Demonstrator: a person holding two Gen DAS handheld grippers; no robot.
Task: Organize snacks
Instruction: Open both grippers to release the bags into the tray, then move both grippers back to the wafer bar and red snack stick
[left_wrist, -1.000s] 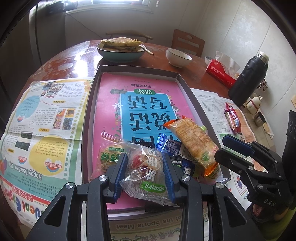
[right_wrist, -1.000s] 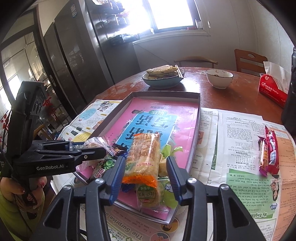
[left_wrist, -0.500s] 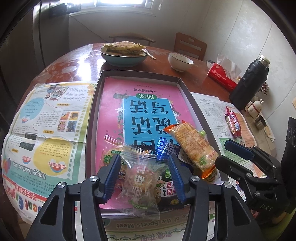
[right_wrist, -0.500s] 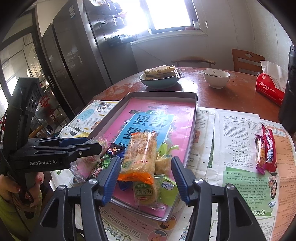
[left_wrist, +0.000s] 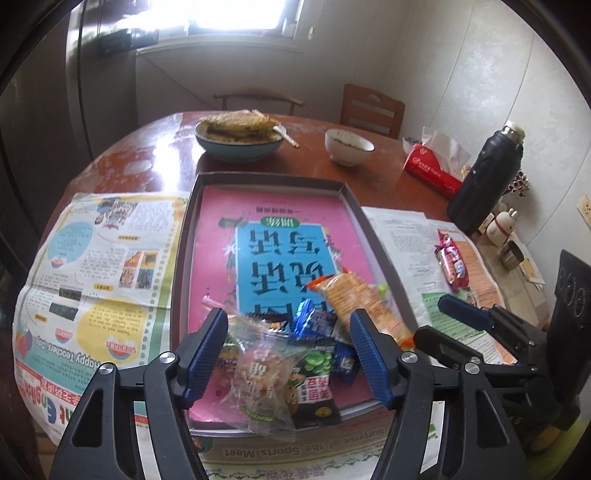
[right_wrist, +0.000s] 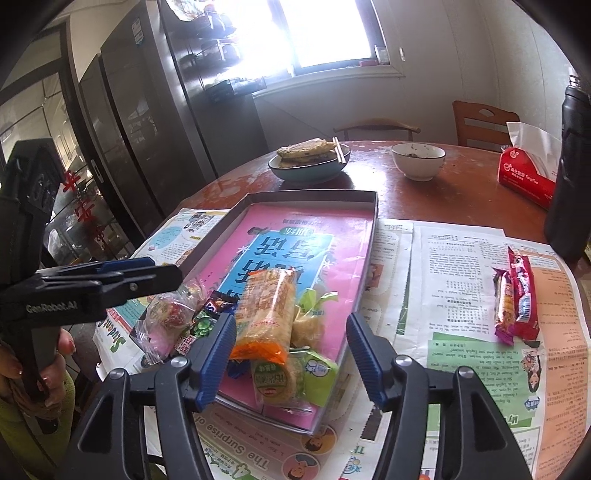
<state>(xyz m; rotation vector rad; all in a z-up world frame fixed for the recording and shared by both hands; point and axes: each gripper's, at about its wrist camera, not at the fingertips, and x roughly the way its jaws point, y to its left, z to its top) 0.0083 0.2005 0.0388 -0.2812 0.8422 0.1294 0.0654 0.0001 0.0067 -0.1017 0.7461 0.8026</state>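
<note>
The left gripper (left_wrist: 290, 349) is opening above the near end of the shallow tray (left_wrist: 184, 236). A clear snack bag (left_wrist: 258, 380) lies between its blue pads, but the pads do not press on it — the bag rests on the pile of snacks in the tray, half over the near rim. Beside it lie a blue packet (left_wrist: 314, 321) and a dark green-pea packet (left_wrist: 317, 373).

The right gripper (right_wrist: 291, 350) is also opening, its jaws are about half apart. Between them lies the orange cracker pack (right_wrist: 267, 310), on top of a green-labelled pack (right_wrist: 277, 380), and neither pad touches it.

All these snacks sit at the near end of the tray, on the pink book cover (right_wrist: 295, 251). Two red snack bars (right_wrist: 515, 295) lie well apart from the tray, on the newspaper (right_wrist: 461, 258) at the right.
</note>
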